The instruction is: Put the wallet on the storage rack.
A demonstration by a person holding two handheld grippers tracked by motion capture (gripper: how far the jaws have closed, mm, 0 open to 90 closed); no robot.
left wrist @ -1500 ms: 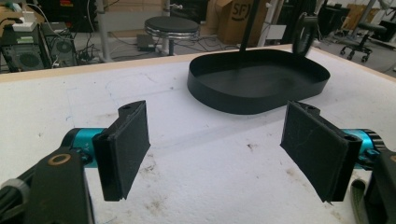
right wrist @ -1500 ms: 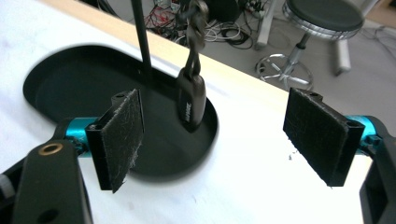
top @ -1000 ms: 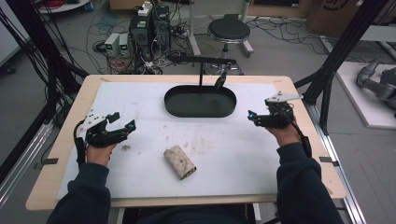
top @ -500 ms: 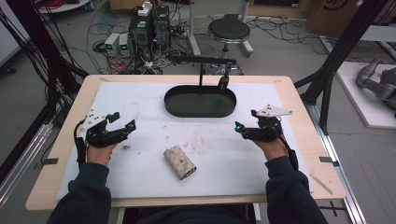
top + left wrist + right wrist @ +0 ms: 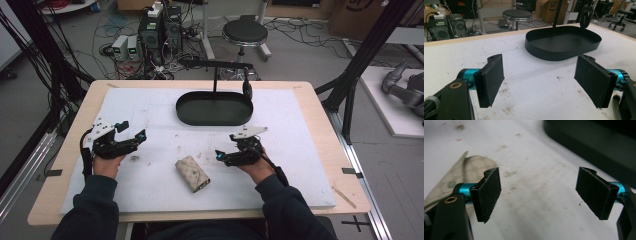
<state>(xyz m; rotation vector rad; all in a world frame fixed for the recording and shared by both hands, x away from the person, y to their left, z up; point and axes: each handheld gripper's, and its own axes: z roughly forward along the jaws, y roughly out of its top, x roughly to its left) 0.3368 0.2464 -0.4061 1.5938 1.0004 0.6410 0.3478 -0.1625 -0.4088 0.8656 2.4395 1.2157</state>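
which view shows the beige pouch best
The high view: the whole beige pouch lies flat on the white mat. The right gripper view catches a blurred part behind one jaw; the left gripper view faces the black tray.

You get soft, even room light from overhead in the high view: the white mat [image 5: 150,110] reads bright with no glare, and shadows beneath the black tray [image 5: 214,108] stay faint. That picture is a little grainy. Your left gripper view is sharp on the pads [image 5: 492,75] and beyond. Your right gripper view is smeared, probably by motion; the patterned pouch [image 5: 456,180] and the tray's dark wall [image 5: 594,147] lack crisp edges.
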